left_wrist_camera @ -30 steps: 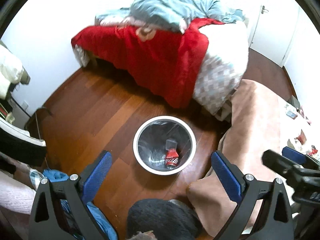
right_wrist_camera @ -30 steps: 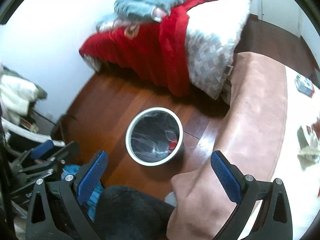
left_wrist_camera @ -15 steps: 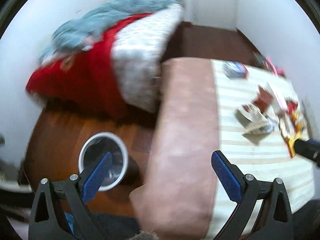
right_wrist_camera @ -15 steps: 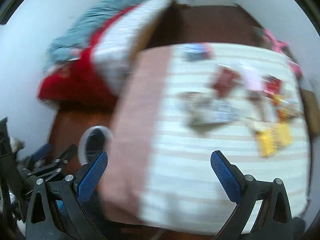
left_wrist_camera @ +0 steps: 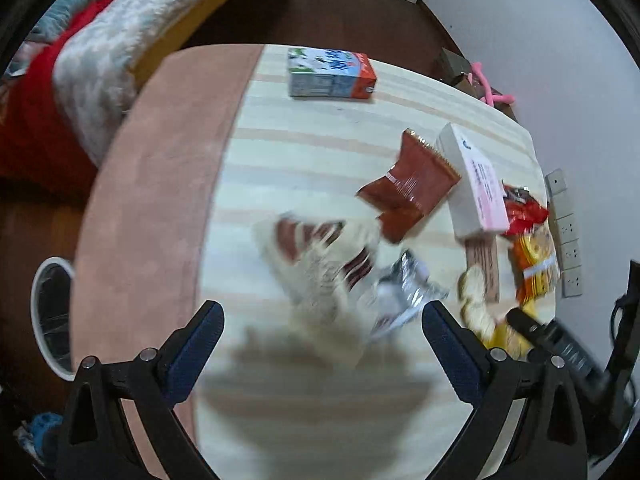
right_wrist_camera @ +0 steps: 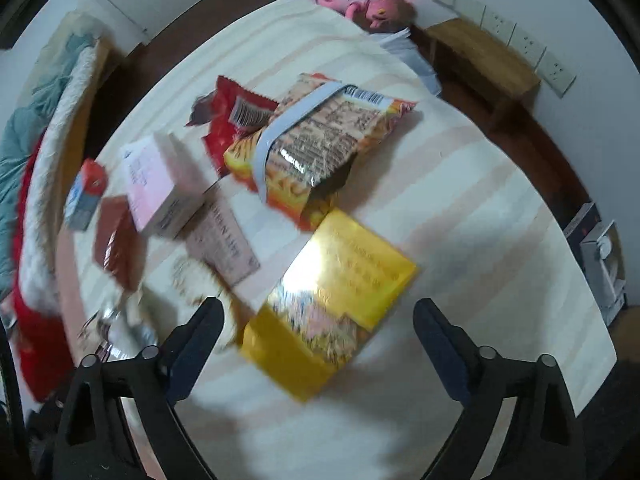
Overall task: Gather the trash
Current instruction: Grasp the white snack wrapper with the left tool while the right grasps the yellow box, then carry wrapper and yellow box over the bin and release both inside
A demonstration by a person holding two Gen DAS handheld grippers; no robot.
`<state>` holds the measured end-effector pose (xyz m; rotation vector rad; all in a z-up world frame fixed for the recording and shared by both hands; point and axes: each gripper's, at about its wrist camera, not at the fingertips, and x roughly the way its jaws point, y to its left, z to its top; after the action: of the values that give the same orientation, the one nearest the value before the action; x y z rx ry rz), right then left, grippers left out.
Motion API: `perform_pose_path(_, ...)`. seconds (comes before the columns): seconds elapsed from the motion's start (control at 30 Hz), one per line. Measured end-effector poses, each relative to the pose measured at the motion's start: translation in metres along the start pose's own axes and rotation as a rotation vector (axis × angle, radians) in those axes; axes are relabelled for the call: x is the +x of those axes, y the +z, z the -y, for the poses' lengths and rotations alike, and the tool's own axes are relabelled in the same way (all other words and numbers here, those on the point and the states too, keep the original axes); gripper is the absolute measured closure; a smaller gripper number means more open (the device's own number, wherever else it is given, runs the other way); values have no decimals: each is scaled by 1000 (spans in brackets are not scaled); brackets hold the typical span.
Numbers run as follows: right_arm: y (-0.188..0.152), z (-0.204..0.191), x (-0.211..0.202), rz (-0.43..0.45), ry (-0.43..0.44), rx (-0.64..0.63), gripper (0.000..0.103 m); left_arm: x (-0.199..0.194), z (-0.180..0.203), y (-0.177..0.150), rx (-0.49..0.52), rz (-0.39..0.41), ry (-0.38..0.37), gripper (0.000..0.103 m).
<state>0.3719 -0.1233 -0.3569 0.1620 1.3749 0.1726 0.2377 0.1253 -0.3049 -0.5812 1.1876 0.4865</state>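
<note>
- On the striped bed cover (right_wrist_camera: 460, 208), a shiny yellow snack bag (right_wrist_camera: 332, 300) lies slanted, long way up-right, before the right gripper (right_wrist_camera: 318, 324), whose wide, empty jaws are closing.
- Only the left gripper (left_wrist_camera: 322, 330), wide and empty, sees the white round bin (left_wrist_camera: 50, 316).

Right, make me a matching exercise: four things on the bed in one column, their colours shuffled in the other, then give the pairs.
Things:
1. Milk carton
2. Flat box
3. Wrapper beside that box
4. Big packet nearest the right fingers

Colours:
A. Yellow
B. Brown-red
C. Blue and white with an orange end
D. Pink and white

Pairs: 1-C, 2-D, 3-B, 4-A
</note>
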Motion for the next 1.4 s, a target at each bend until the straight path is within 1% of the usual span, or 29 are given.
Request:
perform_pose_path(0.03, 1, -3, 5, 2, -20, -10, 9, 5, 4, 3, 8, 0, 9, 21)
perform_pose_path(0.07, 2, -6, 9, -2, -42, -26, 12, 10, 7, 6, 18, -5, 24, 39)
perform_pose_path(0.1, 1, -9, 10, 10, -68, -56, 16, 16, 11, 7, 32, -15, 40, 46)
perform_pose_path(0.17, -2, -16, 17, 17, -110, -136, 20, 21, 16, 5, 64, -22, 57, 70)
perform_pose_path(0.2, -8, -20, 16, 22, -127, -190, 23, 21, 17, 2, 79, -17, 65, 73)
perform_pose_path(0.23, -15, -24, 15, 26, -133, -239, 24, 20, 19, -3, 104, -8, 75, 76)
perform_pose_path(0.27, -22, -25, 14, 22, -133, -300, 24, 16, 22, -11, 132, 1, 79, 82)
perform_pose_path(0.3, -26, -20, 11, 18, -135, -331, 24, 13, 23, -17, 149, 5, 83, 85)
perform_pose_path(0.37, -36, -12, 6, -2, -152, -393, 24, 5, 26, -38, 190, 31, 96, 88)
perform_pose_path(0.43, -43, -3, 3, -38, -167, -405, 22, 3, 27, -56, 218, 43, 112, 89)
perform_pose_path(0.47, -43, 1, 2, -50, -174, -399, 19, 3, 28, -64, 224, 46, 115, 89)
perform_pose_path(0.53, -49, 13, 1, -61, -158, -361, 18, 4, 32, -78, 234, 56, 132, 89)
perform_pose_path(0.57, -50, 17, -1, -54, -145, -334, 18, 3, 35, -83, 241, 64, 143, 89)
perform_pose_path(0.67, -56, 21, -6, -29, -168, -287, 19, -2, 38, -86, 247, 81, 152, 90)
perform_pose_path(0.7, -57, 21, -7, -19, -167, -280, 20, -3, 37, -85, 244, 86, 153, 90)
perform_pose_path(0.73, -59, 20, -7, -1, -173, -281, 21, -6, 36, -85, 240, 97, 154, 93)
perform_pose_path(0.8, -66, 17, -13, 41, -166, -304, 38, -9, 30, -80, 236, 106, 155, 96)
perform_pose_path(0.9, -80, 3, -20, 44, -139, -332, 39, -22, 26, -83, 244, 133, 156, 96)
perform_pose_path(0.97, -88, -1, -29, 72, -134, -353, 39, -34, 22, -84, 242, 154, 154, 97)
perform_pose_path(1.03, -91, -6, -43, 96, -96, -352, 39, -48, 16, -86, 230, 180, 147, 97)
perform_pose_path(1.1, -101, -12, -63, 127, -48, -352, 39, -64, 8, -89, 209, 199, 123, 97)
perform_pose_path(1.23, -114, -27, -93, 151, 32, -411, 39, -108, -16, -96, 157, 237, 35, 97)
perform_pose_path(1.3, -123, -35, -105, 162, 66, -447, 39, -130, -27, -101, 153, 271, 35, 97)
perform_pose_path(1.4, -136, -47, -120, 165, 140, -489, 39, -163, -50, -109, 145, 326, 62, 97)
